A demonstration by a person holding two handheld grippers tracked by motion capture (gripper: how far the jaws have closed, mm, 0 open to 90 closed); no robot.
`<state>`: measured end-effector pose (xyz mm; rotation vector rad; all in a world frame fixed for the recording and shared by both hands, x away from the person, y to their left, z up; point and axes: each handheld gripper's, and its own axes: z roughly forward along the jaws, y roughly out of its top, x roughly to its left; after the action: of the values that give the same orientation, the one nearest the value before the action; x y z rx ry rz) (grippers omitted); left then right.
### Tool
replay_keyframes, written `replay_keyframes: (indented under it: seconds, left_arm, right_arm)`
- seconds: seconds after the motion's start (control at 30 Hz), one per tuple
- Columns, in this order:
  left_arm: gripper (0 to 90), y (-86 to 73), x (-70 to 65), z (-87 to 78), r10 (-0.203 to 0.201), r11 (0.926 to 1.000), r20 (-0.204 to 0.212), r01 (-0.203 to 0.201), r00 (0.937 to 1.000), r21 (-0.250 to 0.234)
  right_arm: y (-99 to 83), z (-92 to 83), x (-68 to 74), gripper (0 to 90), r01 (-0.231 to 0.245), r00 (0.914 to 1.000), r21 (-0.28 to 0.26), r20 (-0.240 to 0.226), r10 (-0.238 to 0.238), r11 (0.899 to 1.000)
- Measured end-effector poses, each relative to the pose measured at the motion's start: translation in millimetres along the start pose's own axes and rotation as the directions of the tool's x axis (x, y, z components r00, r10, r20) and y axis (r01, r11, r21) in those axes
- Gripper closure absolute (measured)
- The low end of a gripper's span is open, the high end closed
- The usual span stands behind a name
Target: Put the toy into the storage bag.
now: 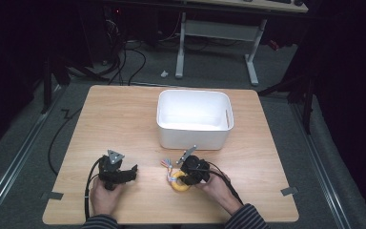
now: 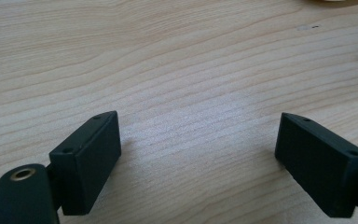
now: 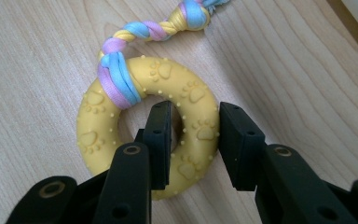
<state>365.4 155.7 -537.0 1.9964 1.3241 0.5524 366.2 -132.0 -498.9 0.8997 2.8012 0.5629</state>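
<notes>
1. Your right gripper [image 3: 195,140] is clamped on one side of the yellow ring toy [image 3: 144,126]: one jaw sits in the hole, the other on the outer rim.
2. The toy lies flat on the table [image 1: 124,109], just in front of the white bin [image 1: 194,119], on your side.
3. Risk: the bumpy, rounded ring may rotate or slip out as you lift.
4. Risk: the braided rope [image 3: 154,30] trails and may snag the bin's rim.
5. Your left gripper [image 2: 198,158] stands open and empty, left of the toy.
6. No readable writing; only paw-print embossing.
</notes>
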Motion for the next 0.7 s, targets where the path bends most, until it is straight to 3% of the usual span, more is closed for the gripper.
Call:
replay_keyframes:
  seconds: [0.3,0.37,0.7]
  left_arm:
    - [14.5,0.0,0.0,0.0,0.0,1.0,0.0,0.0,1.0,0.0]
    - [14.4,0.0,-0.1,0.0,0.0,1.0,0.0,0.0,1.0,0.0]
    - [14.4,-0.1,0.0,0.0,0.0,1.0,0.0,0.0,1.0,0.0]
  right_arm:
    - [-3.4,-4.0,-0.8,66.9,0.011,0.9999,-0.031,0.003,-0.011,0.999]
    - [-7.1,-10.9,-5.1,67.0,-0.005,1.0,-0.072,-0.007,0.005,0.997]
    - [-17.2,-28.6,-12.6,67.0,-0.032,0.9985,-0.134,-0.048,0.026,0.99]
